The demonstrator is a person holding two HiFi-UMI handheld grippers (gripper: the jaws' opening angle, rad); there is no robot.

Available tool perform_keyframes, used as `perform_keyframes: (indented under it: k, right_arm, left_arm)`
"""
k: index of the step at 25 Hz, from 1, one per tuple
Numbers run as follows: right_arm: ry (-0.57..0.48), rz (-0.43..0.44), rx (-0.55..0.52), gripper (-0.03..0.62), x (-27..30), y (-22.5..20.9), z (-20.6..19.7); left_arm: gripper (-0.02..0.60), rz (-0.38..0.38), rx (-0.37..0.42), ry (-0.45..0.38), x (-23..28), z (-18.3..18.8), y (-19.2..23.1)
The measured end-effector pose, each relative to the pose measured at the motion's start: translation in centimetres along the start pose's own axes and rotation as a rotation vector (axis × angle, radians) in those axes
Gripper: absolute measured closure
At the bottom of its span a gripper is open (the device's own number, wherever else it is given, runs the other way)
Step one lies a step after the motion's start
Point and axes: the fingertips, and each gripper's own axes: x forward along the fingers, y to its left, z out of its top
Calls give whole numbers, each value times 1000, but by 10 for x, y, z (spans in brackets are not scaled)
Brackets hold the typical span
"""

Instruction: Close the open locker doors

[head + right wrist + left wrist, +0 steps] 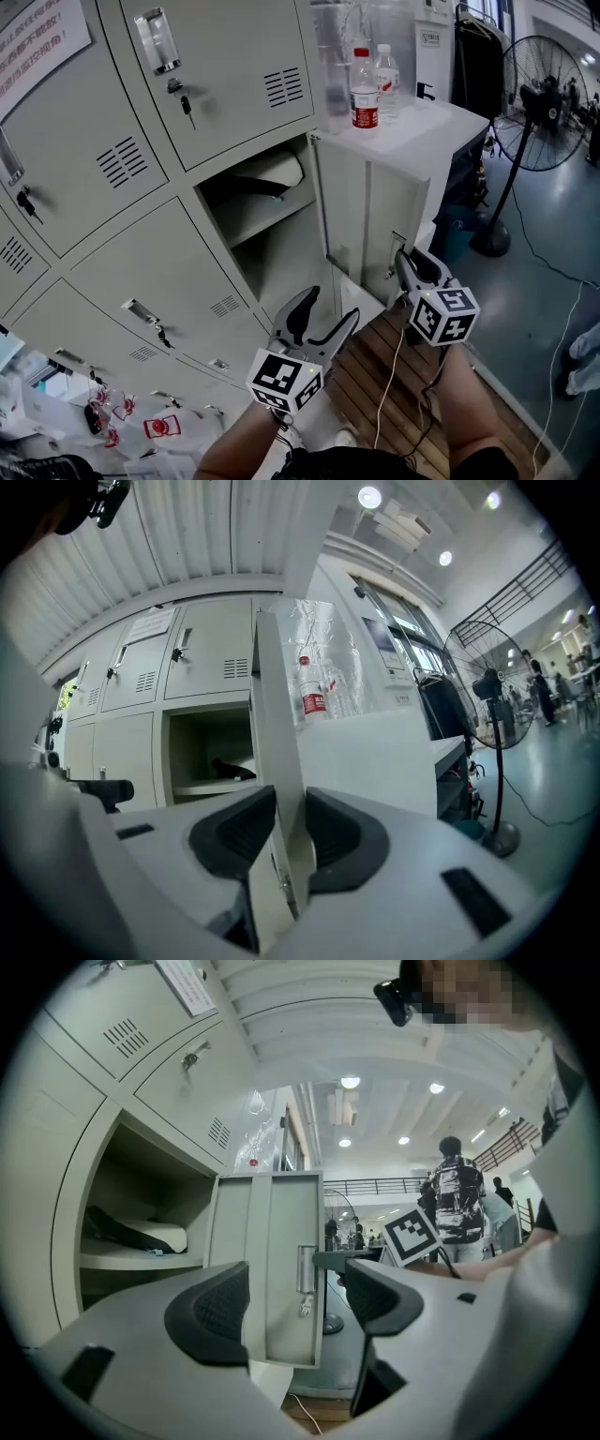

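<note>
- Right claw (pixel 289 832) clamped on the open locker door (pixel 278 742), its edge between the jaws.
- Left claw (pixel 295 1309) apart, empty; door stands beyond it.
- Red-labelled bottle (pixel 364 89) above right claw, print unreadable.

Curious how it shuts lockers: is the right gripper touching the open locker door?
Touching. In the right gripper view, the locker door's edge fills the space between the right gripper's pads.
</note>
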Motion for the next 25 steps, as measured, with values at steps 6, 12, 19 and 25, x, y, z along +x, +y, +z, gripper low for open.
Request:
perform_keyframes:
  k: [6, 12, 19, 25]
  right_arm:
    - [0, 10, -28, 493, -3, 13, -2]
    - [6, 26, -55, 494, -8, 35, -9]
    - [1, 46, -92, 496, -12, 68, -13]
    - [3, 99, -99, 494, -12, 106, -18]
  left_arm:
    - [261, 1, -16, 0, -5, -2, 3]
    - [265, 10, -45, -8, -15, -1, 9]
    - [267, 28, -50, -14, -34, 2, 14]
    - [270, 63, -51, -24, -54, 7, 27]
